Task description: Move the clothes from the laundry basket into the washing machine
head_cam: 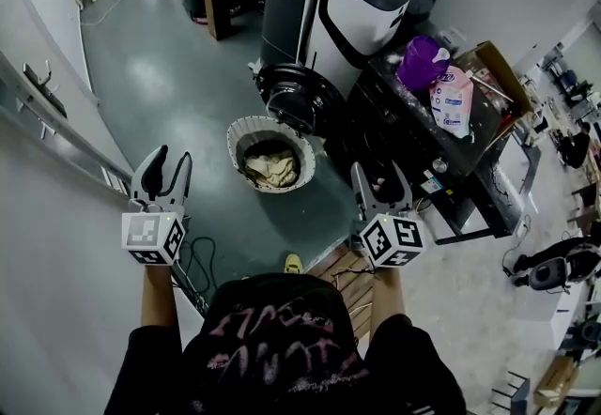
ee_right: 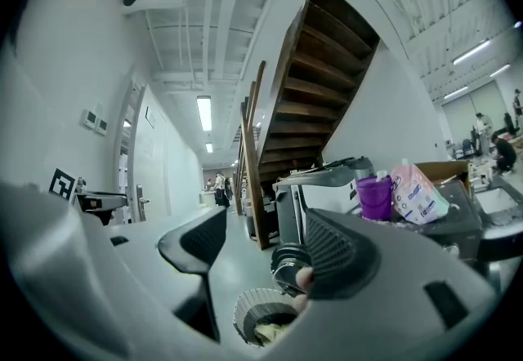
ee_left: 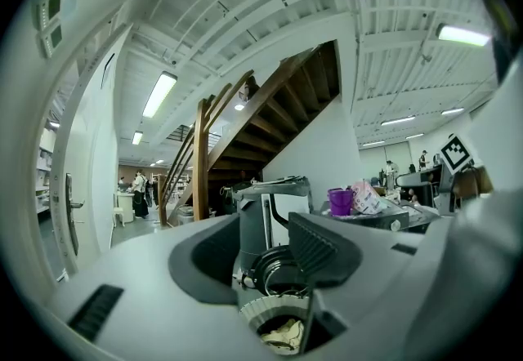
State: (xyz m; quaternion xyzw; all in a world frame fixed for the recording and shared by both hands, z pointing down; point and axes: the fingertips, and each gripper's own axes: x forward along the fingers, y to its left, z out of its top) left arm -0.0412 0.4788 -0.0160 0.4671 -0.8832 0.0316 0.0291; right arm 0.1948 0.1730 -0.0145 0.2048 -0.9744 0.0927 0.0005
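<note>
Beige crumpled clothes [head_cam: 272,167] in round white ribbed laundry basket [head_cam: 246,129], on floor [head_cam: 169,75] beside white-and-black washing machine [head_cam: 362,5]; look soft, light, floppy; best pinched at a raised fold; left gripper [head_cam: 171,158], right gripper [head_cam: 379,174] half-open, empty.

White ribbed laundry basket [head_cam: 233,143], cream clothes [head_cam: 272,169], purple jug [head_cam: 421,61], pink-and-white pouch [head_cam: 452,101], grey-green floor [head_cam: 160,84]

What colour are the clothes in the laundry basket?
The clothes are cream; clearest in the head view.
</note>
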